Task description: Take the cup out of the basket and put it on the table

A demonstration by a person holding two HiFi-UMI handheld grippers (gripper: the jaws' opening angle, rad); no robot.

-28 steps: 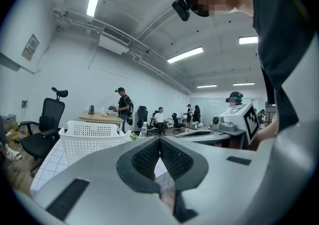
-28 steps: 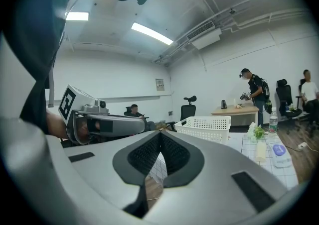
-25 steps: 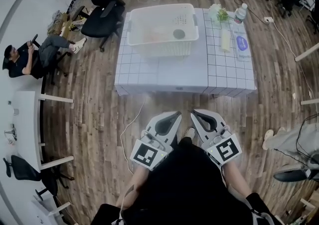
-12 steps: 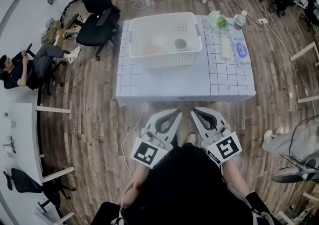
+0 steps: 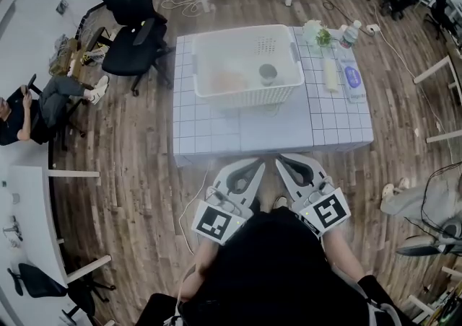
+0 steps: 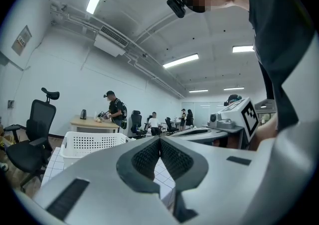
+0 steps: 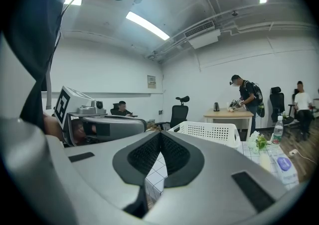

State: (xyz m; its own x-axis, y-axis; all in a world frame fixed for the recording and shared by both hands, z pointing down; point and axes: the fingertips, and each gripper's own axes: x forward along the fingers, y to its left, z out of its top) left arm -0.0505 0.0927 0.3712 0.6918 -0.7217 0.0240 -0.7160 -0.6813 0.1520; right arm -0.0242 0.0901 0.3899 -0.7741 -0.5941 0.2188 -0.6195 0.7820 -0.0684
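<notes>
Plainly, in the head view both tools are carried low and close to the person's body, just short of the table (image 5: pixel 274 126). The left gripper (image 5: pixel 258 164) and right gripper (image 5: pixel 281 162) sit side by side with their tips aimed ahead, each pinched closed on nothing. I judge that suits an approach, since there is nothing within reach to grasp yet. The cup (image 5: pixel 268 72) is small, round and greyish, and it stands mouth up inside the basket (image 5: pixel 249 96). It is well ahead of both tips and roughly in line with the right one. The basket is white moulded plastic, rectangular, with a thick rim and perforated walls. The tabletop is white with a tile-like grid.

In the left gripper view the dark ribbed pads meet in a tight seam set in smooth grey shells. The basket's holed wall rises ahead and to the left of the tips, and it hides the cup.

In the right gripper view the pads are likewise pressed together and empty. The basket stands ahead and to the right of them, with the cup again out of sight behind its wall. The chosen gripper would need to spread its pads before dipping over the rim.
</notes>
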